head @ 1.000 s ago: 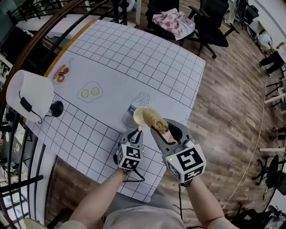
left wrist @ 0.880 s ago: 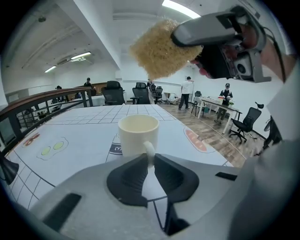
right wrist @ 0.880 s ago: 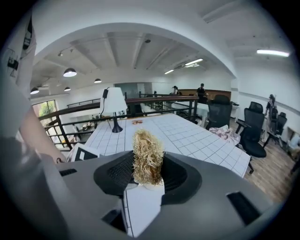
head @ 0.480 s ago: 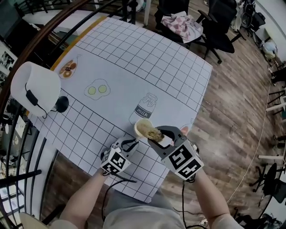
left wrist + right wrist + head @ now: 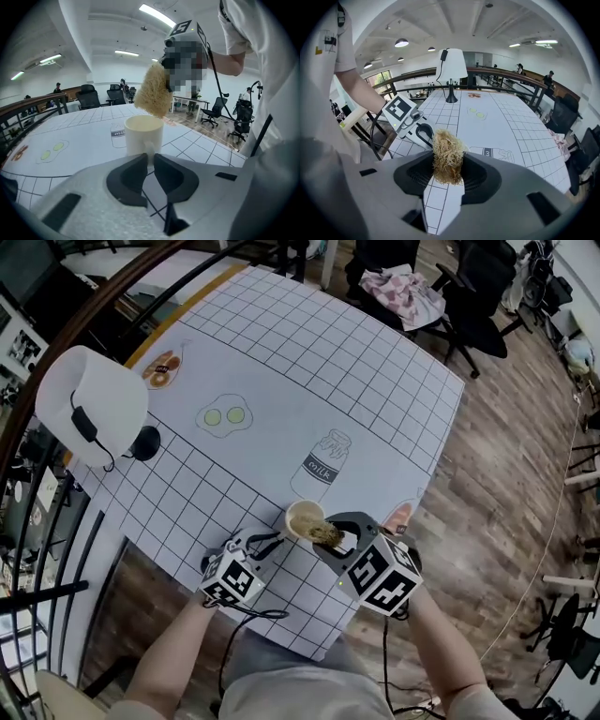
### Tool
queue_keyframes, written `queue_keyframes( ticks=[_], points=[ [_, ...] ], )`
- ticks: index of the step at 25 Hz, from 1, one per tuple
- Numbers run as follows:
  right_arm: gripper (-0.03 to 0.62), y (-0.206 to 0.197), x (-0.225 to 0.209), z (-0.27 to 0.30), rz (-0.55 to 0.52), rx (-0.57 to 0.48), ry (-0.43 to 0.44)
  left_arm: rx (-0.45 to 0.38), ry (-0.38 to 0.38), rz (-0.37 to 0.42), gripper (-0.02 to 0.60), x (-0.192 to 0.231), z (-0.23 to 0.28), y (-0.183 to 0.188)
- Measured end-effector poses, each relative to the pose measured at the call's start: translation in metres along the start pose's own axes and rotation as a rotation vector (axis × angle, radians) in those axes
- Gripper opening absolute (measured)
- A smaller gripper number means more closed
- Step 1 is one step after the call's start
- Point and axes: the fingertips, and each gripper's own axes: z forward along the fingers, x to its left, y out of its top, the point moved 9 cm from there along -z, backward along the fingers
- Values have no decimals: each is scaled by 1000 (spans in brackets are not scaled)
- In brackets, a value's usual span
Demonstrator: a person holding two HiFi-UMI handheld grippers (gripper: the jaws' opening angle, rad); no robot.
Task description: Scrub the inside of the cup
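Cup (image 5: 143, 135): cream-white, upright, mouth up, over the near part of the grid-printed tablecloth (image 5: 309, 362), close to the near edge. My own jaws hide its base, so I cannot tell whether it rests on the cloth.

Left gripper (image 5: 149, 161): jaws closed on the cup's handle (image 5: 149, 158), pads pressing it from both sides. The handle faces me.

Right gripper (image 5: 448, 172): jaws clamped on a tan loofah scrubber (image 5: 447, 152), which sticks out past the fingertips. In the left gripper view the scrubber hangs over the cup's mouth with its lower end at rim level. Touching the rim or just above it: cannot tell. From the head view it overlaps the near-right part of the rim.

Surroundings:
- Milk-bottle drawing (image 5: 326, 457) on the cloth, just beyond the cup.
- Fried-egg drawing (image 5: 225, 415), further off to the left.
- Table lamp, white shade (image 5: 94, 404), black base, at the left edge, well apart from the cup.
- Office chairs (image 5: 469, 296) past the far edge, one with a patterned cloth (image 5: 403, 287) draped on it.

Nothing lies between the grippers and the cup.
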Motion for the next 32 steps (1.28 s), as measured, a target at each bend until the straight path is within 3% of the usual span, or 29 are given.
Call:
queue_keyframes(
  ticks=[5, 11, 15, 20, 24, 27, 32],
  points=[
    [158, 9, -2, 28, -58, 106, -6, 3, 115, -58, 52, 5, -4, -2],
    [157, 21, -5, 51, -141, 215, -18, -3, 196, -141, 52, 11, -10, -9],
    [156, 16, 0, 73, -193, 314, 18, -28, 199, -128, 51, 13, -14, -10],
    [153, 13, -2, 91, -184, 359, 20, -28, 176, -64, 51, 11, -15, -9],
    [150, 21, -3, 97, -227, 388, 52, -31, 167, -76, 52, 12, -15, -12],
    [152, 23, -2, 83, -213, 388, 93, -48, 167, -104, 52, 11, -16, -14],
    [152, 43, 6, 45, -233, 371, 64, -53, 162, -107, 52, 11, -17, -13]
  ],
)
